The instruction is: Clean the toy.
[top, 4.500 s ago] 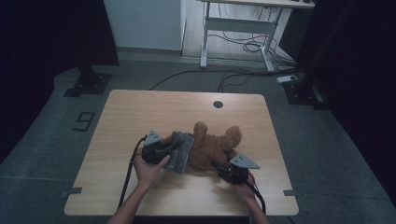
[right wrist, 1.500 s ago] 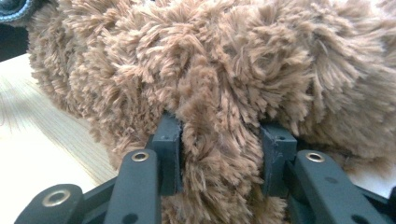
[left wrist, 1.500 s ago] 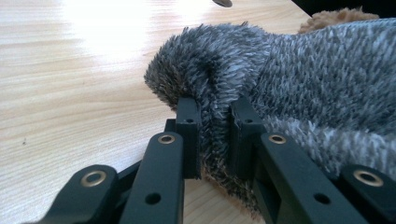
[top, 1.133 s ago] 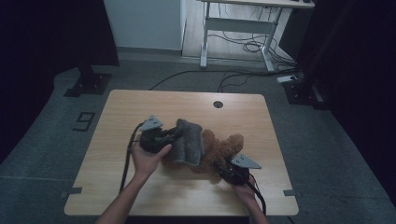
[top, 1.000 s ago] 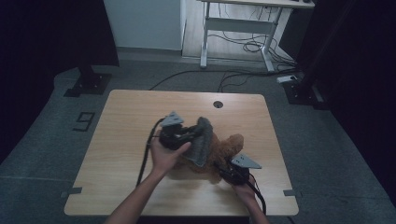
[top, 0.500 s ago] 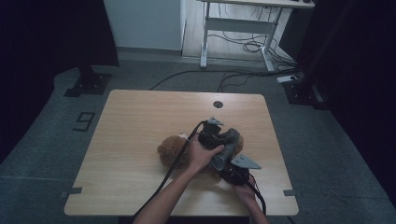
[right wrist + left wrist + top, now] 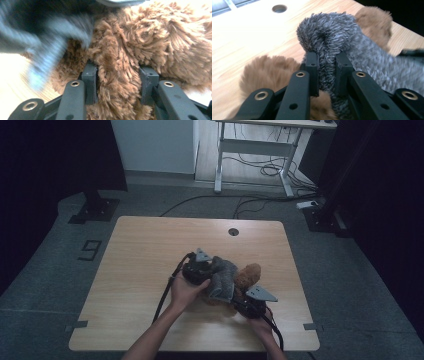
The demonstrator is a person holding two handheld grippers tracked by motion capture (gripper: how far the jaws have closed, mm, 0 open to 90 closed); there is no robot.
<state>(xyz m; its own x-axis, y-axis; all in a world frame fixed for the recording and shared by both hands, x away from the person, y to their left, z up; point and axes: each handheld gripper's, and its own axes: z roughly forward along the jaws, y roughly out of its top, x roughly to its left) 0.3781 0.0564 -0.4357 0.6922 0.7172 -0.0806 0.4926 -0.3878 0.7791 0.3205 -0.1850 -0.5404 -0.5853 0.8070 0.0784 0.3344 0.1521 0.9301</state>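
High view: the pale wooden rectangular surface [image 7: 140, 270] carries a shaggy brown plush teddy bear [image 7: 248, 274], lying right of centre toward the person's side. Draped over the bear is a fuzzy grey knitted garment [image 7: 222, 279], which looks like a small jumper or sock being fitted onto the toy; I cannot tell which. The left gripper [image 7: 197, 270] sits at the garment's left edge, the right gripper [image 7: 252, 302] at the bear's near side.

In the left gripper view the jaws are narrow, pinching a fold of the grey garment [image 7: 329, 50], with brown plush [image 7: 269, 72] beneath it. In the right gripper view the jaws are clamped on a thick tuft of the bear [image 7: 117, 82], with blurred grey fabric [image 7: 50, 42] at upper left.

To do this step well, I judge the right gripper should pin the bear firmly against the surface while the left draws the garment along the body in a smooth, low pull, gripping the hem rather than loose pile so the fabric does not slip free.

No containers stand on the surface; a round cable hole [image 7: 233, 231] near its far edge holds nothing.
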